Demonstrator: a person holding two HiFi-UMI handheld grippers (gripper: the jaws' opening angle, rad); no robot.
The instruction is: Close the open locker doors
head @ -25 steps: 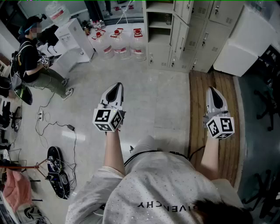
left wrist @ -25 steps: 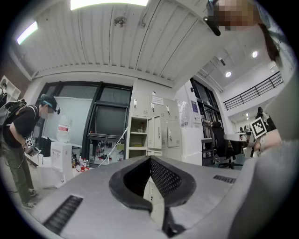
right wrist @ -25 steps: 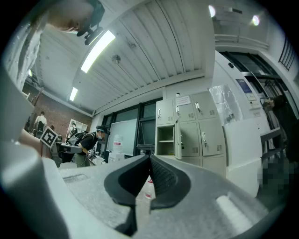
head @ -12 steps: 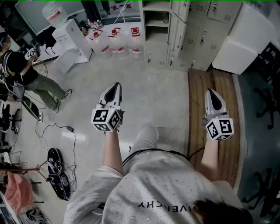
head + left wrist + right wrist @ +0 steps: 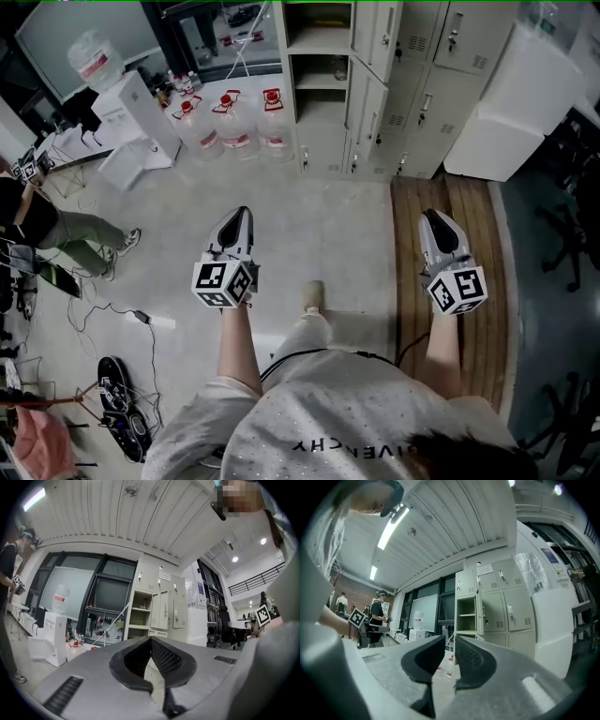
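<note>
Got closer, so the open locker doors (image 5: 368,103) are near in front but not reached yet; right tongs (image 5: 434,220) just opened a bit, left tongs (image 5: 238,216) shut, both w/ nothing inside.

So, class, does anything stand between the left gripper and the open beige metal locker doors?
Nothing visible: bare grey floor separates the left gripper from the open beige metal locker doors; the red-capped water bottles stand further left.
</note>
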